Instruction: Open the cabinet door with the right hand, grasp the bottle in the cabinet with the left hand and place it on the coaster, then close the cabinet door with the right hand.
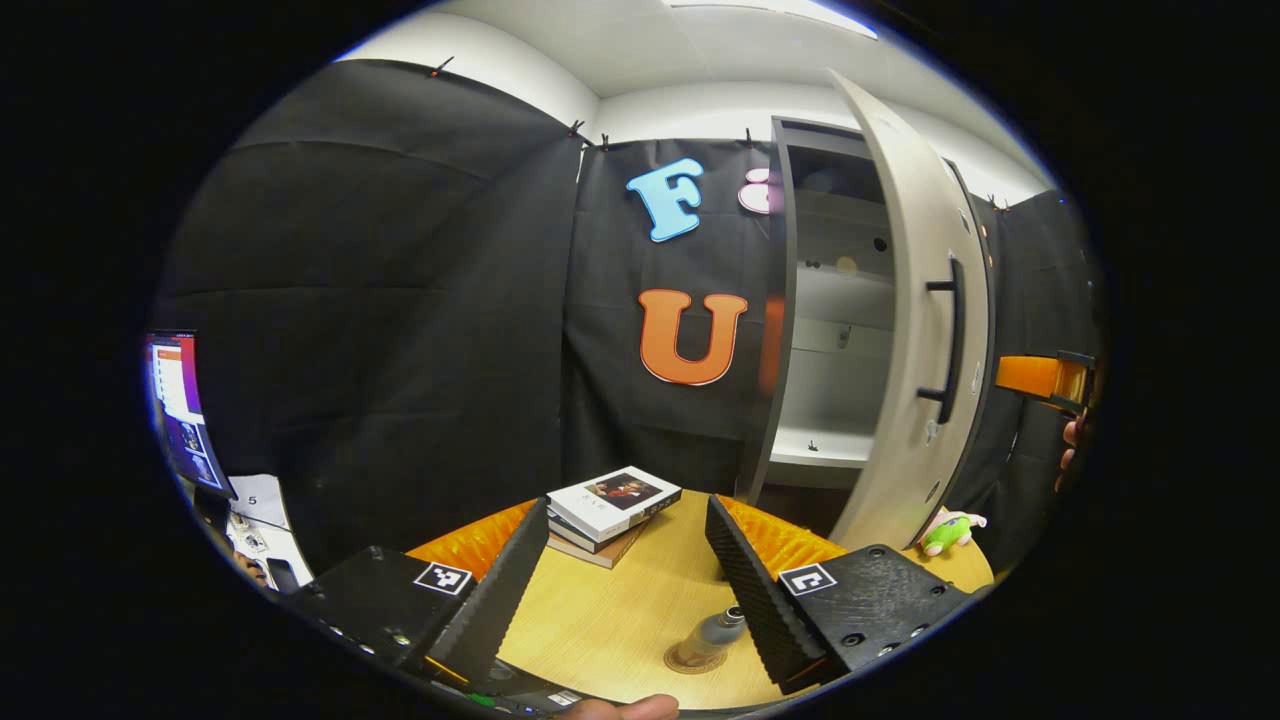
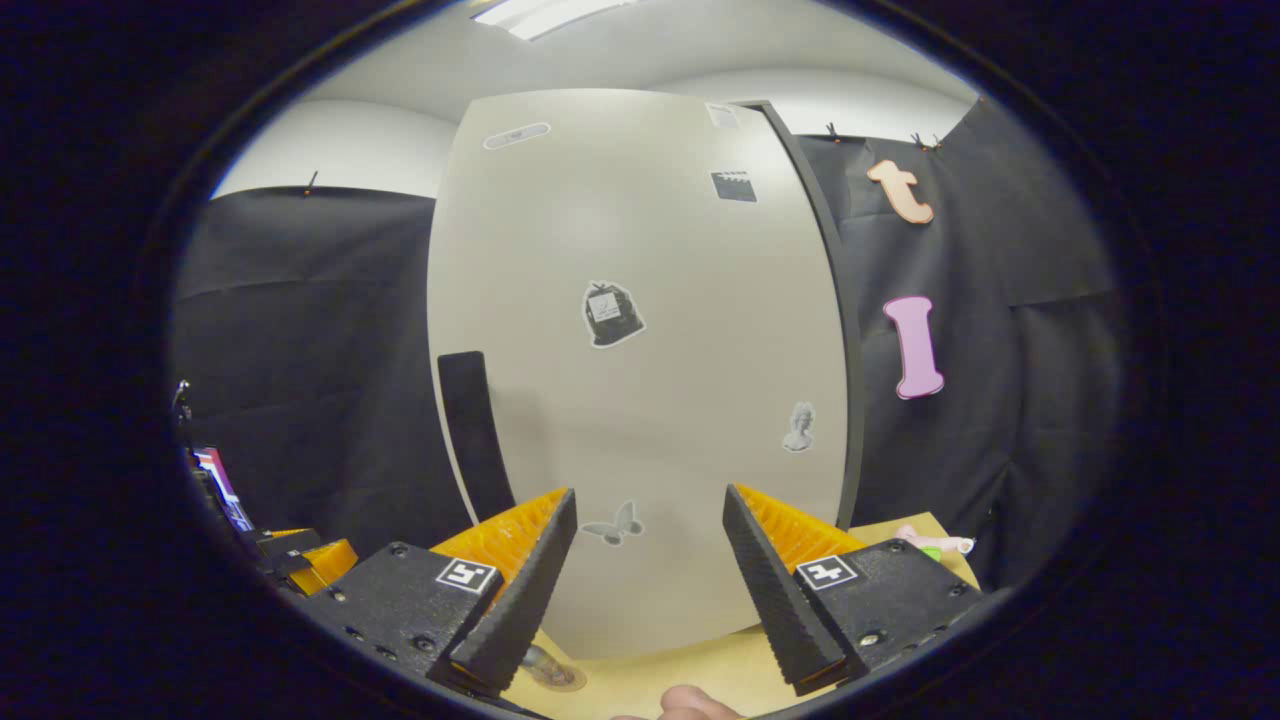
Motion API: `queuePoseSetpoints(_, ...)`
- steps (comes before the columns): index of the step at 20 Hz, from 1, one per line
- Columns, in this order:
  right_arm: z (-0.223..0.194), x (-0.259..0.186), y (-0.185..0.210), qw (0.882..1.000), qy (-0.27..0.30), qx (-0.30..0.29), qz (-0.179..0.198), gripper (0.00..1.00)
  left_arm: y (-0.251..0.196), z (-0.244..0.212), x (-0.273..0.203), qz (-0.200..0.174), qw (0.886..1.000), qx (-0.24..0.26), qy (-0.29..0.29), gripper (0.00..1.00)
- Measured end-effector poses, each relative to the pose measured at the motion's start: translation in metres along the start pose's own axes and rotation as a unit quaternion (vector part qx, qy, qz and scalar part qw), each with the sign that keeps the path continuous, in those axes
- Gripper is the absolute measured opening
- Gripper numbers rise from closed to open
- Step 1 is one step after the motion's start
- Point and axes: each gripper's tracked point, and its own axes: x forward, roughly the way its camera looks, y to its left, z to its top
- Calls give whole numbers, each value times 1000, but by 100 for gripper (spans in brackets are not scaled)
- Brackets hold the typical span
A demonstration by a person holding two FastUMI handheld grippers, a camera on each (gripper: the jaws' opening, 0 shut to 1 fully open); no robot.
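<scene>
Bottle down on the coaster, door left to shut!

The slim grey metal bottle point(image 1: 716, 632) stood on the round cork coaster point(image 1: 692, 660) at five o'clock, left gripper point(image 1: 628, 580) gaping wide and empty. Right gripper point(image 2: 648, 575), likewise spread, faced the pale beige cabinet door point(image 2: 640, 350); rigid, probably light, best pushed flat near its black bar handle point(image 2: 472, 430).

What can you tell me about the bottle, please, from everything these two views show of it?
The bottle is small and grey, matte like metal, with a narrower neck and a darker cap. It stands upright on a round brown coaster on the pale wooden table, close to the near edge. In the left gripper view it sits beside one finger of the left gripper, whose jaws are open and not touching it. The right gripper view shows just its base on the coaster, behind a finger.
</scene>
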Motion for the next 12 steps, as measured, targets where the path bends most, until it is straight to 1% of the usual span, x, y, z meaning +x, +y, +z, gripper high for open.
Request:
queuePoseSetpoints(2, -5, -2, -8, 1000, 9, 6, -6, 95, -9, 4, 0, -11, 1000, 9, -5, 96)
queuePoseSetpoints(5, -7, -13, -29, 999, 11, 4, -36, 98, -37, 7, 7, -48, 998, 37, -10, 95)
queuePoseSetpoints(6, -6, -17, -36, 999, 9, 3, -47, 95, -51, 5, 7, -67, 997, 46, -2, 95)
queuePoseSetpoints(7, -8, -21, -43, 998, 8, 2, -58, 98, -65, 0, 5, -87, 995, 54, 8, 95)
queuePoseSetpoints(9, -11, -29, -54, 997, 11, 3, -77, 98, -96, -10, 6, -132, 989, 67, 22, 95)
queuePoseSetpoints(10, -13, -34, -60, 996, 13, 3, -86, 98, -110, -13, 5, -153, 985, 77, 27, 100)
queuePoseSetpoints(11, -14, -40, -66, 995, 15, 4, -98, 98, -122, -14, 4, -170, 981, 89, 28, 100)
queuePoseSetpoints(12, -16, -45, -71, 994, 15, 6, -107, 98, -134, -16, 2, -186, 977, 98, 30, 95)
